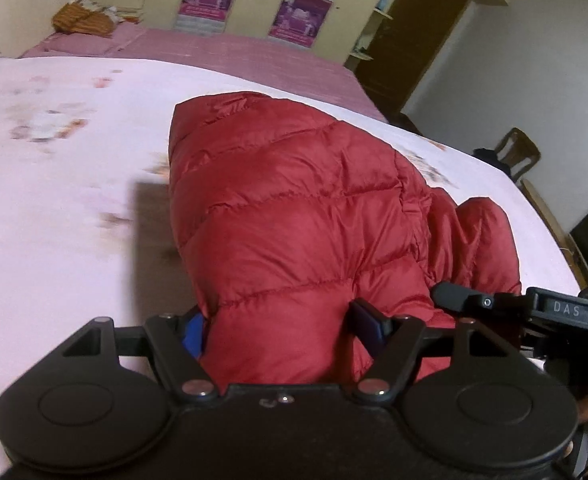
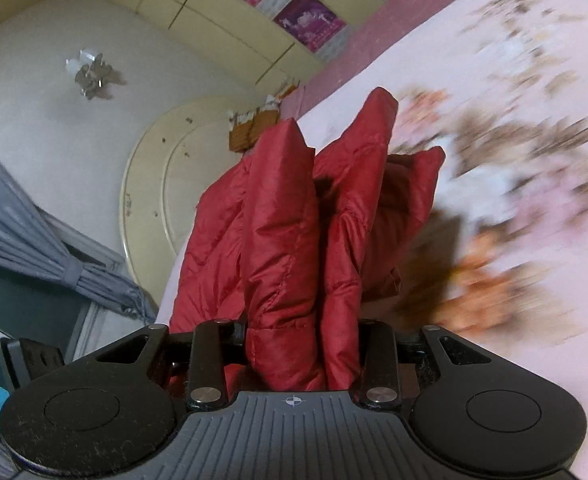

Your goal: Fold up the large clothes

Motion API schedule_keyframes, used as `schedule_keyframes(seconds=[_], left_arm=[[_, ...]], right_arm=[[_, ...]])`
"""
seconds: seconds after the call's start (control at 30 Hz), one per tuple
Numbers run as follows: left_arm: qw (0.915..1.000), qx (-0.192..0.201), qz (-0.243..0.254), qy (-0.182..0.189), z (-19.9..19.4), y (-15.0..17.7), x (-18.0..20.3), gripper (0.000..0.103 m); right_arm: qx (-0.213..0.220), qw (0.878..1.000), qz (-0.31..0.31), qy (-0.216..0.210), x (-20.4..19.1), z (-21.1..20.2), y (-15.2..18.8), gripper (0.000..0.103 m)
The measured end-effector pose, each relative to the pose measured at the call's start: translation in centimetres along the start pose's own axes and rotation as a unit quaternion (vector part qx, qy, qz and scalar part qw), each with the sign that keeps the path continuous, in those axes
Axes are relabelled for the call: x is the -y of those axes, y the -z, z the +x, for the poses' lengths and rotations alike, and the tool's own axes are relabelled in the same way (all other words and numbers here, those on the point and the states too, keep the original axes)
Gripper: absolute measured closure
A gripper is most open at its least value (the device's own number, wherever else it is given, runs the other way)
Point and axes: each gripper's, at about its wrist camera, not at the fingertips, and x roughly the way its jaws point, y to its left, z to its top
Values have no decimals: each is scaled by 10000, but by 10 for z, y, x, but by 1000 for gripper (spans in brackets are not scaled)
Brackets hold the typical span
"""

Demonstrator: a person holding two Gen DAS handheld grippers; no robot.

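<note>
A red quilted puffer jacket (image 1: 294,208) lies on the pale pink floral bedsheet (image 1: 61,184), partly folded, with a sleeve bulging at its right. My left gripper (image 1: 281,332) is shut on the jacket's near edge, fabric bunched between its fingers. In the left wrist view my right gripper (image 1: 534,308) comes in from the right, by the jacket's near right corner. In the right wrist view my right gripper (image 2: 302,344) is shut on thick bunched folds of the jacket (image 2: 294,220), lifted above the bed (image 2: 514,80).
A darker pink striped sheet (image 1: 233,52) covers the far part of the bed, with an orange cloth (image 1: 81,22) at the headboard. A cream wardrobe with purple posters (image 1: 302,12) stands behind. A wooden chair (image 1: 514,152) is at the right. Grey curtains (image 2: 33,248) hang by the bed.
</note>
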Motion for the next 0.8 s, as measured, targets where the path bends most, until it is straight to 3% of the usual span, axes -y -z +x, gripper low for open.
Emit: schedule_keyframes(seconds=[0.23,0.43,0.7,0.8], left_arm=[[9994,104,-136,-314,-20,-31,-91,32],[9988,205,-206,-386,-17,-47,-145,32],[9983,234,-140,-506,6,-51,-176,31],[9978,236,86,-621,14,-45,-169,23]], right_arm=[[-215,9997,-6,-139,-48,100,11,68],[-335,9993,-37,-172,-65,163,7,68],[-399,9992,16,-80,-54,209,0,68],[-445,9990,14,41,-44,211,0,67]])
